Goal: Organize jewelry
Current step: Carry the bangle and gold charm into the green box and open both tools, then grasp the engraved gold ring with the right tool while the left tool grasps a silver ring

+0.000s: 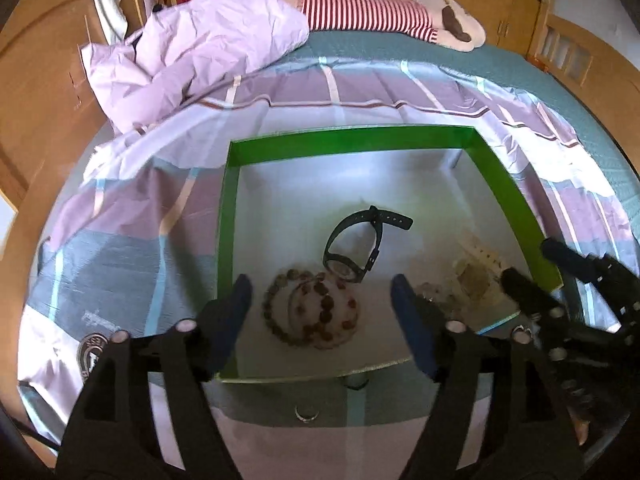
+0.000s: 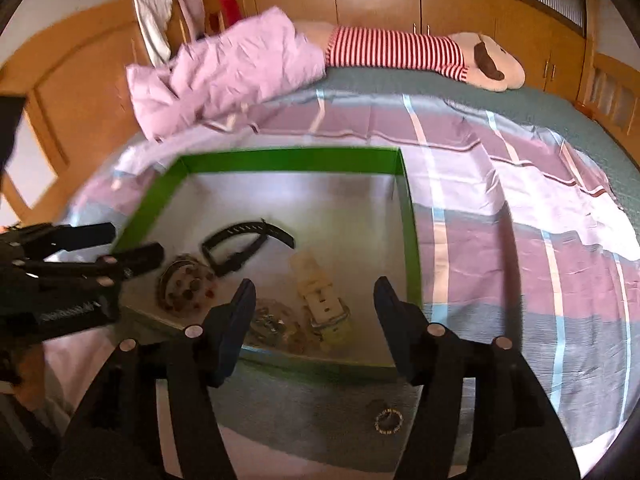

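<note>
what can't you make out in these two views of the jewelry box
- Pale jewelry at the green box's right side, left wrist view: blurred and washed out, type unclear.
- Clear piece in the near corner, right wrist view: partly behind the right gripper fingers, shape unclear.
- Ring on the bedsheet, right wrist view: too small for detail.
- Box's near wall, left wrist view: crossed by the left gripper fingers.

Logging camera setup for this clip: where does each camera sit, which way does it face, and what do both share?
Left wrist: on the left gripper, angled down into the green-rimmed tray; its own open fingers show, right gripper at right.
Right wrist: on the right gripper, same downward tilt; open fingers show, left gripper at left.
Shared: tray, black watch, bead bracelet, striped plush toy.
</note>
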Available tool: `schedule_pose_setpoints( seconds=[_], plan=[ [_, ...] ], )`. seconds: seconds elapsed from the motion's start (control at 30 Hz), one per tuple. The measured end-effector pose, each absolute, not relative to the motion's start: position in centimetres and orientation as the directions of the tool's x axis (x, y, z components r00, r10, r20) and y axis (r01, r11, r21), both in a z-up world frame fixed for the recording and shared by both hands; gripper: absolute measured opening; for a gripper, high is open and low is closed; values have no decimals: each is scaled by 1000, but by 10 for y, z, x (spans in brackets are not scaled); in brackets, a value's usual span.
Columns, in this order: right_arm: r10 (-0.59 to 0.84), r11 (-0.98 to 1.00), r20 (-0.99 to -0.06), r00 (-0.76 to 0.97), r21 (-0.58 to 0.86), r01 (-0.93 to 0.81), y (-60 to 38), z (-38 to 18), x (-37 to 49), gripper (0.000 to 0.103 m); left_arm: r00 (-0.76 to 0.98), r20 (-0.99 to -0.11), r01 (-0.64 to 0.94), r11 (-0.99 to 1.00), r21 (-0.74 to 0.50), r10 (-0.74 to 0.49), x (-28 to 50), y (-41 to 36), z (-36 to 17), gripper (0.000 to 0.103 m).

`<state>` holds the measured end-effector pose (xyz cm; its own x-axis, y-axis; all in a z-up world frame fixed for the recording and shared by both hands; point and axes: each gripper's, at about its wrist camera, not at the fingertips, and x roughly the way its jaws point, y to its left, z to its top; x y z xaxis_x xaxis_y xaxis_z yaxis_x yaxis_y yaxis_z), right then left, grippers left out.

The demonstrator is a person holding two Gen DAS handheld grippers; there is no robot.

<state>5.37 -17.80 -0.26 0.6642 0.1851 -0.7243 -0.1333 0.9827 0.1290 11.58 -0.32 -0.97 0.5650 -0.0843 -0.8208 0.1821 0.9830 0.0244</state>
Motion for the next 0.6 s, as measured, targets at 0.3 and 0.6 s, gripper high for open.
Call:
schedule_pose_setpoints(
  seconds=[0.3,0.6],
  plan=[
    [86,991,-787,611,132,32,-244,1,20,67,520,-849,136,990,-30,-97,76,48,4,88],
    [77,997,-921,383,82,-1,-224,-72,35,57,344,-937,51,997,-51,-65,73,76,-41,88]
  ],
)
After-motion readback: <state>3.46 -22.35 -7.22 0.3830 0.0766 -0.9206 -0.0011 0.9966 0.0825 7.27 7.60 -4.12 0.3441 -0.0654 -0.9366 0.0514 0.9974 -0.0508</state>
